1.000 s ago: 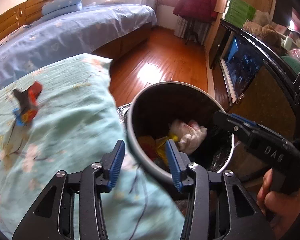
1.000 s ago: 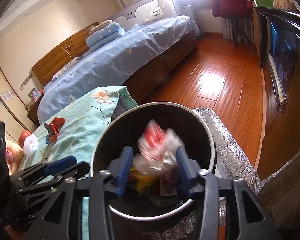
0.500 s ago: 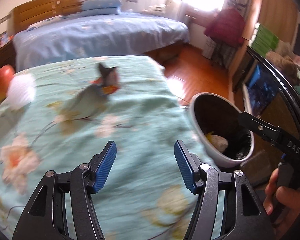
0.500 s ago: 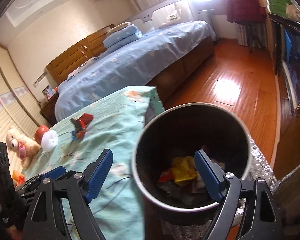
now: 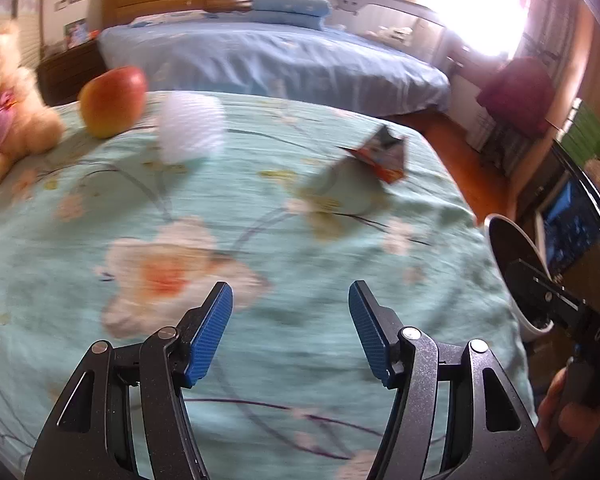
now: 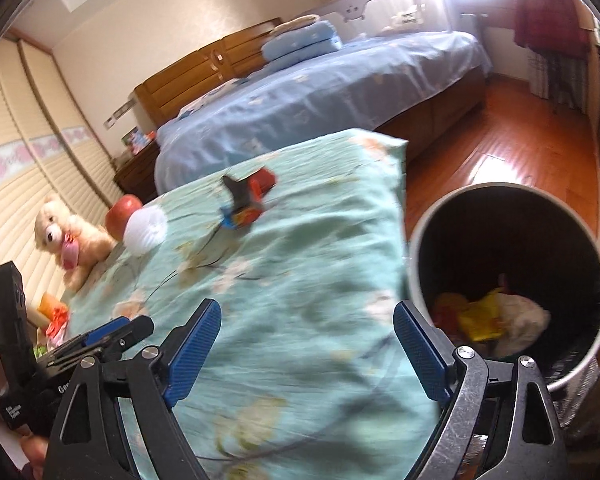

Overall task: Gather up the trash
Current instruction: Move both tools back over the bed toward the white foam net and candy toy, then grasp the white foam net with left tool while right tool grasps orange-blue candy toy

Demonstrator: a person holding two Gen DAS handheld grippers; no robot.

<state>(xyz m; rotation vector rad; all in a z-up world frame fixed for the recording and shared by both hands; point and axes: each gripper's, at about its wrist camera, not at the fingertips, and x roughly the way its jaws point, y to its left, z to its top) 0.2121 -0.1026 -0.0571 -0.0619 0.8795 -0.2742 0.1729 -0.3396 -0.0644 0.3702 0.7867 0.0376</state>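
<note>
The teal floral bedspread [image 5: 260, 240] now fills my left view, where a second ago the bin sat right under that gripper; I read that as the left side having swung away from the bin toward the next piece; the blue bed [image 6: 320, 96] lies beyond, across a strip of wood floor. The trash bin [image 6: 428, 264] stands just beside the bedspread's edge; inside it I see a white wrapper [image 6: 520, 320] and yellow scraps [image 6: 480, 320], and that white wrapper was between my right fingers a second ago, so that drop is done. My right gripper [image 6: 306, 344] is spread wide and empty, slid off the bin mouth toward the bed; my left gripper [image 5: 290, 332] is also spread, holding nothing, hovering above the cover. Ahead of it, well apart, lies the crumpled red and dark snack wrapper [image 5: 380, 152]; I judge this the next trash to collect. Further back sit a teddy bear [image 5: 4, 100], an apple [image 5: 112, 100] and a white ribbed thing [image 5: 190, 128], blurred; whether that last is trash I cannot tell.
</note>
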